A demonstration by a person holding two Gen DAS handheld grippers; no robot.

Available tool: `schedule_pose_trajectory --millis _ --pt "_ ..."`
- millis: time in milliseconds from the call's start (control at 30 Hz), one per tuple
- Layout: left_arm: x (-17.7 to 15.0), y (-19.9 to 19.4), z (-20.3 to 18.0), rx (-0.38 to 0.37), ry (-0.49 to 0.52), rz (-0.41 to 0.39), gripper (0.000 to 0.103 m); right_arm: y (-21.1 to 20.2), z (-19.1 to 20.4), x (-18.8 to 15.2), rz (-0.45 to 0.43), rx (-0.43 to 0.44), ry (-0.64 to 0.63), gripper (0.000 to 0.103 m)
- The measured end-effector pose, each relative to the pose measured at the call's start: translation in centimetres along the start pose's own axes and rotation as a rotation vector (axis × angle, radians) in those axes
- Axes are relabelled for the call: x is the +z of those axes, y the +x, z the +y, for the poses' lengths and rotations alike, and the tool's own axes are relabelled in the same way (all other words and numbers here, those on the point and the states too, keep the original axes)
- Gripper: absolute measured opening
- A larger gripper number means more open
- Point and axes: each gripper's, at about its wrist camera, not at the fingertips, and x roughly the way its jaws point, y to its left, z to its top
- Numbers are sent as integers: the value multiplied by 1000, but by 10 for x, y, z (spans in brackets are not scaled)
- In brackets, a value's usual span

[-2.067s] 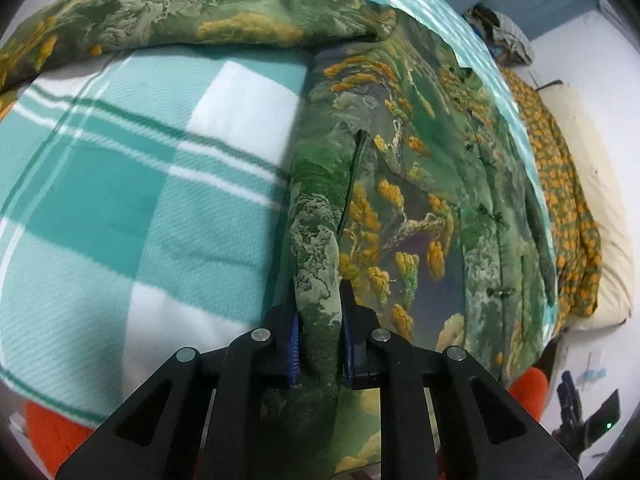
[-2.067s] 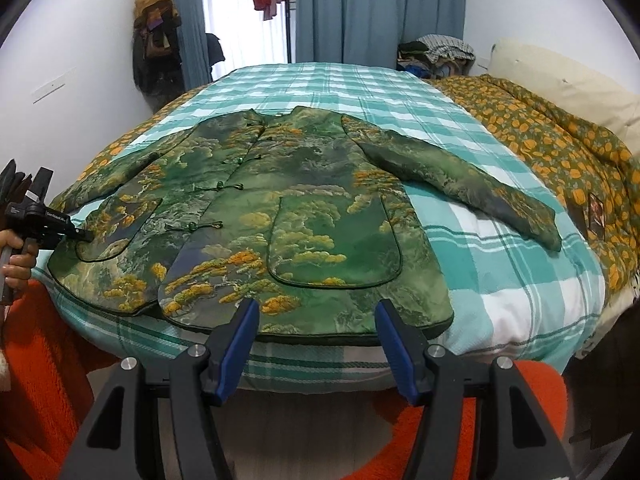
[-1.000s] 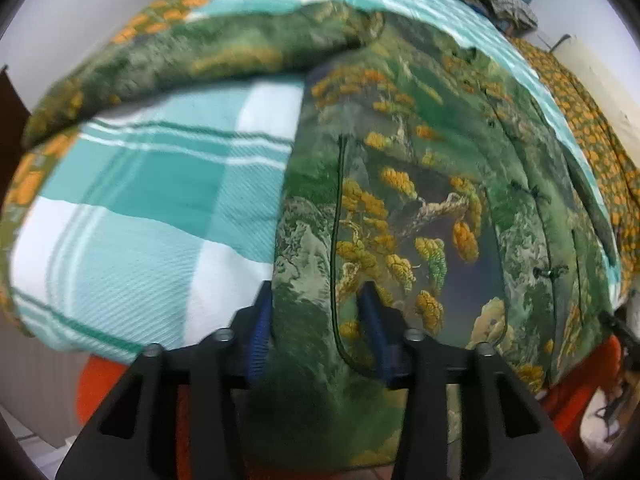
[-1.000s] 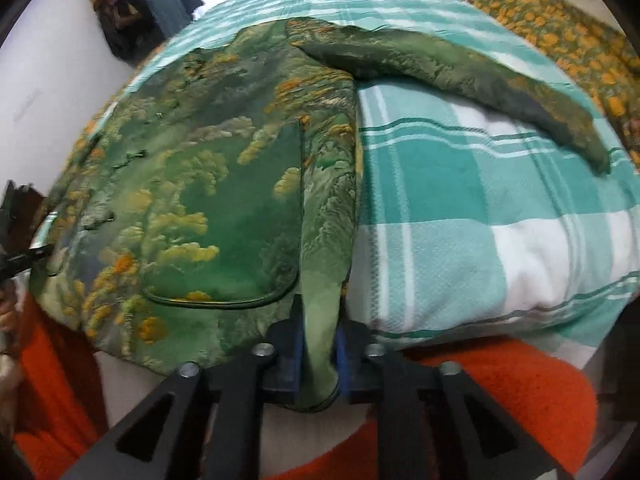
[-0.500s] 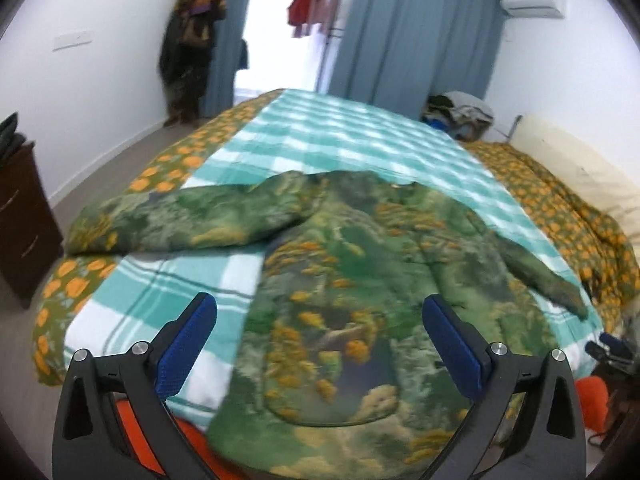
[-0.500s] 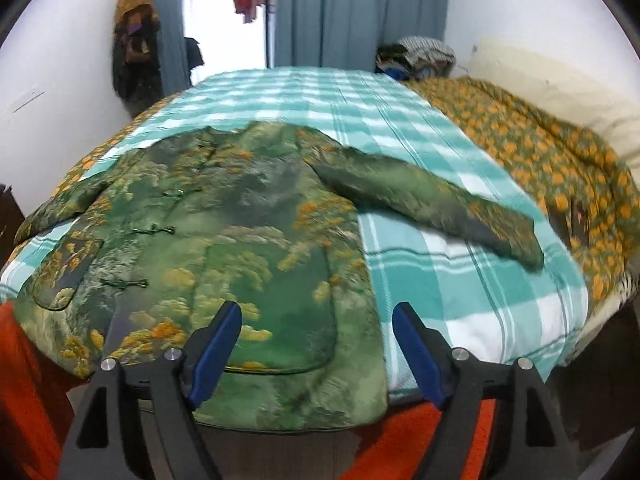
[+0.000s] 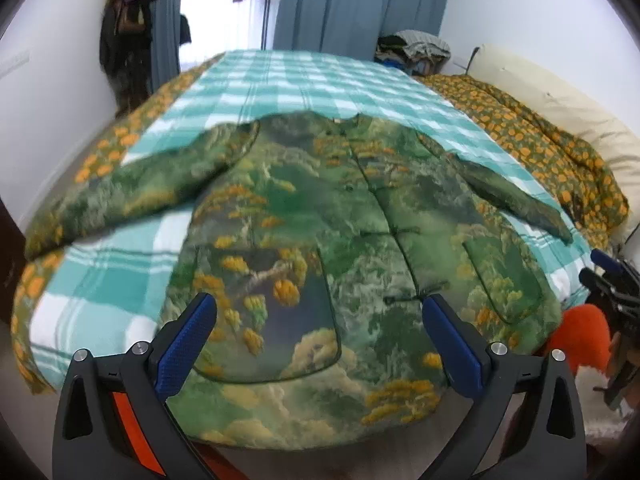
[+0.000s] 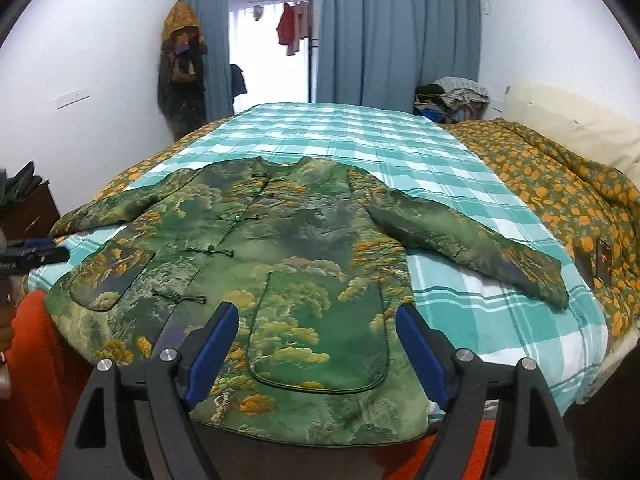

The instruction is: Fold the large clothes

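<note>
A large green jacket [image 7: 320, 216] with a yellow and green landscape print lies flat, front up, on the bed, both sleeves spread out to the sides; it also shows in the right wrist view [image 8: 280, 248]. Its hem hangs over the bed's near edge. My left gripper [image 7: 318, 340] is open and empty, held back above the hem near the left pocket. My right gripper [image 8: 318, 350] is open and empty, above the hem near the right pocket. The right gripper shows at the right edge of the left wrist view [image 7: 612, 284].
The bed has a teal and white checked blanket [image 8: 360, 136] and an orange-flowered quilt [image 8: 560, 184] on the right with a cream pillow [image 8: 572, 124]. A clothes pile [image 8: 452, 96] sits at the far end by blue curtains. An orange cloth [image 8: 40, 360] lies below the bed edge.
Both grippers let go of the jacket's lower side edges, opened wide and pulled back from the bed. The jacket now lies flat with its hem over the edge.
</note>
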Motion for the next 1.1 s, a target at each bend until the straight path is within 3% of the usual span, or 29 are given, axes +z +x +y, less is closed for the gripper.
schedule_pose_trajectory --millis 133,333,667,767,1100 --pt "9 -5 -1 -6 1 -10 102 1 7 -2 5 -20 -38 83" --pt "12 -9 -3 4 -8 -35 102 -7 8 3 -61 -15 -37 84" --pt "6 -5 -8 8 -17 -35 102 1 18 -3 -26 20 -91 89" --pt "3 -4 -10 11 -13 -35 102 4 23 -4 -11 42 -104 103" --pt "-4 0 -15 16 -2 -18 102 9 35 -7 45 55 -134 103"
